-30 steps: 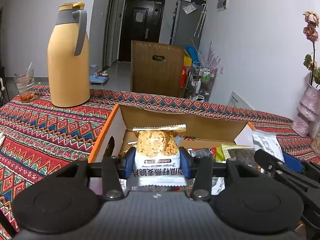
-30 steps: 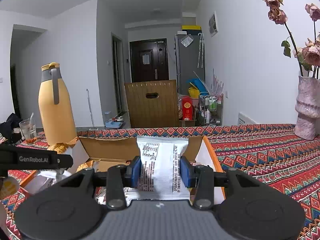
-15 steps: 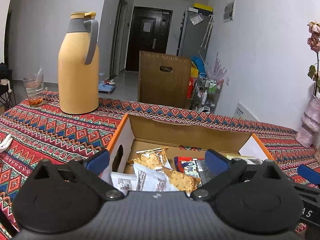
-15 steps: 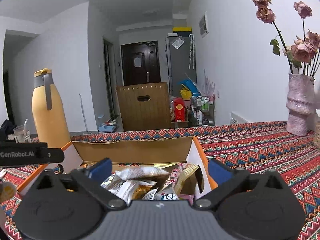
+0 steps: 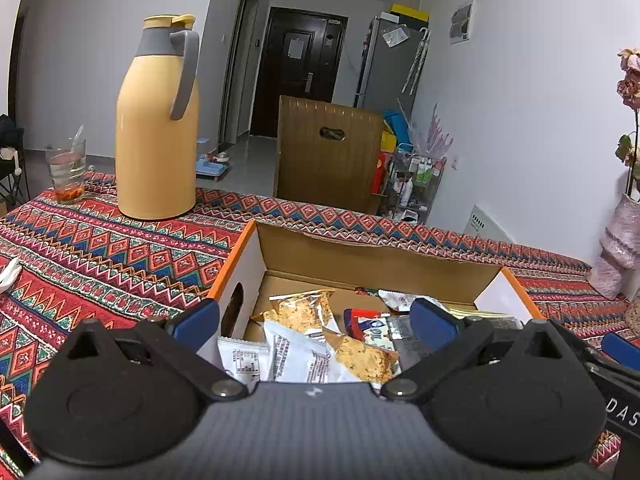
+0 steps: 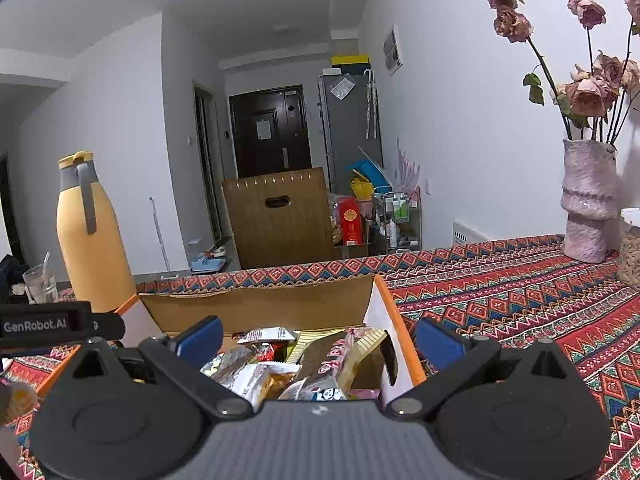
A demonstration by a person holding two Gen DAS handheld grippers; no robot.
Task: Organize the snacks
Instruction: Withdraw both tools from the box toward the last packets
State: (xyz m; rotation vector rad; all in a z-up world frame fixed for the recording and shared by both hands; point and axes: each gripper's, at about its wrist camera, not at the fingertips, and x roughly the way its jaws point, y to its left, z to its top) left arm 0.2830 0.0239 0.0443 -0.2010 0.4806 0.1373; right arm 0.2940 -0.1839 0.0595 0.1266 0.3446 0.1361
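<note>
1. Left gripper (image 5: 315,317) and right gripper (image 6: 319,336): both spread wide, empty.
2. Foil-wrapped snack packets (image 5: 308,344) piled inside open orange-edged cardboard box (image 5: 372,250) on patterned red table (image 5: 100,256).
3. Nearby: tall yellow thermos jug (image 5: 158,120), drinking glass (image 5: 66,170), pink vase of dried roses (image 6: 588,200).

Both claws hang side by side over the near edge of the box (image 5: 376,252), jaws spread wide and empty: left claw (image 5: 316,320) beside right claw (image 6: 318,338), blue pads (image 5: 200,318) apart.
</note>
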